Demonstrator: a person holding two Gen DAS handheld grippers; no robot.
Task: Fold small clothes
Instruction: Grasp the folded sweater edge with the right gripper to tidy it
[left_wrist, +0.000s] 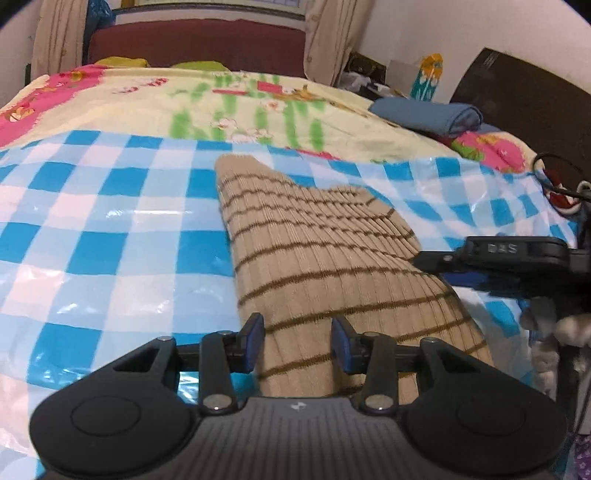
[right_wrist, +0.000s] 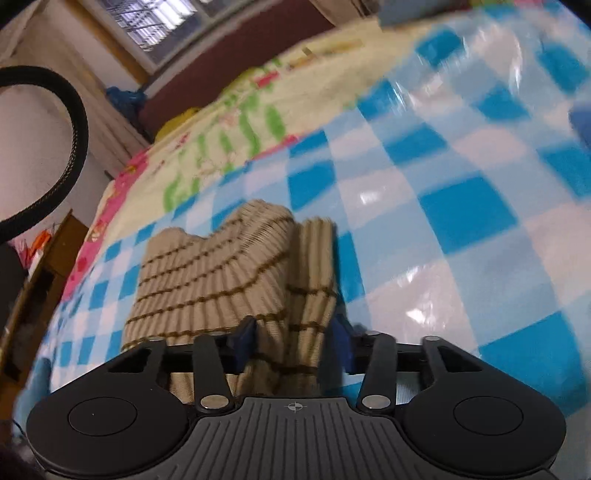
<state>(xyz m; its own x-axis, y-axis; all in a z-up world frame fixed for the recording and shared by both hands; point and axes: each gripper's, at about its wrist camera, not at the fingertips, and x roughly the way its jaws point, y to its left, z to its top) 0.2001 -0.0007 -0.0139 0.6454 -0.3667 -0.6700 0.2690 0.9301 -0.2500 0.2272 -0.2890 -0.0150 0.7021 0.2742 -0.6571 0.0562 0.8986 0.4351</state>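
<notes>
Two grippers work over one beige ribbed garment (left_wrist: 325, 266) with thin brown stripes, lying on a blue-and-white checked plastic sheet (left_wrist: 110, 229) spread across the bed (left_wrist: 207, 99). The left gripper (left_wrist: 297, 341) hangs above the garment's near end, fingers parted and released, cloth showing between them without being pinched. The right gripper (right_wrist: 291, 343) straddles a raised fold at the garment's right edge, its fingers spread, not clenched on it. Bare sheet lies left and far of the garment; a folded blue cloth (left_wrist: 428, 114) sits far right.
</notes>
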